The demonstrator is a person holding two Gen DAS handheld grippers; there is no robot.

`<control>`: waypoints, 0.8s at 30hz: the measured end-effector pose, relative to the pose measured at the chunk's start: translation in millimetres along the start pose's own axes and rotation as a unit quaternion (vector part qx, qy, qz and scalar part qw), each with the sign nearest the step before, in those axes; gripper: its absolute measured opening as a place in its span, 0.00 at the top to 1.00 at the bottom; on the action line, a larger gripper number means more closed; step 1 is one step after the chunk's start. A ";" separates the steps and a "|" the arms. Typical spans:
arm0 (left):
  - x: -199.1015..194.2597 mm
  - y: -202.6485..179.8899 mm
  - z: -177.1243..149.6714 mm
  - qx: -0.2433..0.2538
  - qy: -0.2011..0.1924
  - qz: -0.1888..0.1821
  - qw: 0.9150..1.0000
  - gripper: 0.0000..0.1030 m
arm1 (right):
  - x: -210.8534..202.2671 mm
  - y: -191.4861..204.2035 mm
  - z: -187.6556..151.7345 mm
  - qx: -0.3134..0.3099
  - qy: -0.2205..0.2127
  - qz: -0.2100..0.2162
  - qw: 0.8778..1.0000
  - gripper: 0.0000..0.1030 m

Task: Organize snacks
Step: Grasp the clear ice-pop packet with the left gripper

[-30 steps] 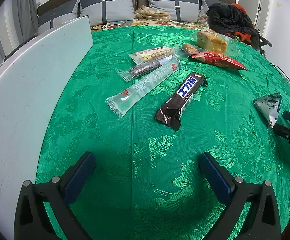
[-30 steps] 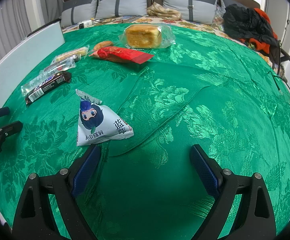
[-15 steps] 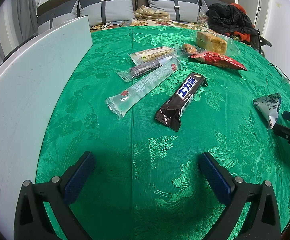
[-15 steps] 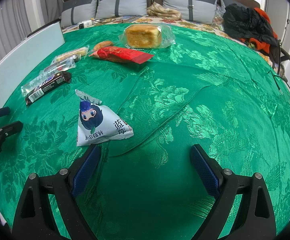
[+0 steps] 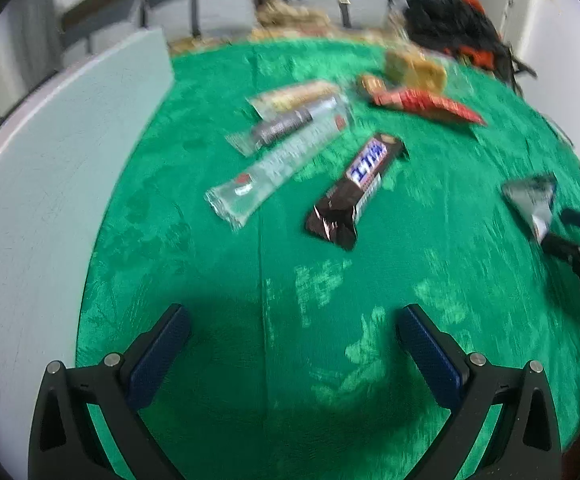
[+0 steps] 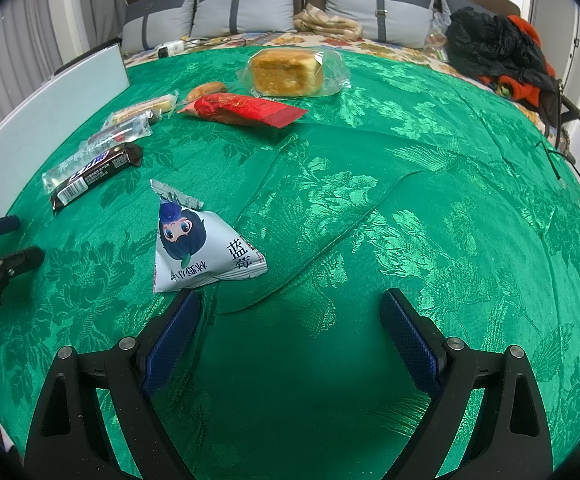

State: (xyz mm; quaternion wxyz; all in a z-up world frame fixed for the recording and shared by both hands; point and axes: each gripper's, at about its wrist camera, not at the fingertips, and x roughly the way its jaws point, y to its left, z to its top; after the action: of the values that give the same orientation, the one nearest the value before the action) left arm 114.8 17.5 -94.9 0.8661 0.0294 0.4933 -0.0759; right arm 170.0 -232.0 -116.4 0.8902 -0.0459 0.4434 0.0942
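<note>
Snacks: we see them spread over the green cloth [image 6: 369, 184], none held.
Triangle pouch [image 6: 202, 252]: lies just ahead of the R gripper [image 6: 290, 336], by its left finger; from the L wrist view it's far right [image 5: 531, 200].
Choc bar [image 5: 355, 192]: ahead of the L gripper [image 5: 290, 348], well apart, slightly right.
Clear long pack [image 5: 278, 168]: left of the choc bar, w/ two shorter packs [image 5: 290, 116] behind it.
Red pack [image 6: 246, 110] + wrapped cake [image 6: 290, 72]: far side, near each other.
In the way: nothing btw either tongs and the nearest snack; white board [image 5: 42, 184] runs along the cloth's left edge.
L tongs: apart, empty; view blurred.
R tongs: apart, empty.
Backdrop: grey cushions [image 6: 246, 8], black and red clothes [image 6: 493, 48].
</note>
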 end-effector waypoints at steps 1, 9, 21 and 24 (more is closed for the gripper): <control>-5.1 6.9 7.8 -0.018 0.001 -0.009 1.000 0.00 | 0.0 0.0 0.0 0.000 0.000 0.000 1.000 0.08; 4.4 23.7 94.3 -0.007 -0.012 0.021 1.000 0.18 | 0.2 -0.2 -0.1 0.000 0.000 0.000 1.000 0.08; 27.8 3.5 70.7 0.026 0.040 0.002 0.999 0.79 | 0.4 -0.4 -0.3 0.000 -0.001 0.000 1.000 0.08; 8.1 6.4 40.9 -0.002 0.050 0.002 0.999 0.80 | 0.6 -0.4 -0.5 0.000 -0.001 0.000 1.000 0.08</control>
State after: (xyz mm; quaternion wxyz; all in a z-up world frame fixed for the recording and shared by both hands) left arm 154.6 17.9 -81.1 0.8406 0.0320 0.5359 -0.0718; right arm 170.1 -232.3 -117.1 0.8906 -0.0457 0.4425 0.0941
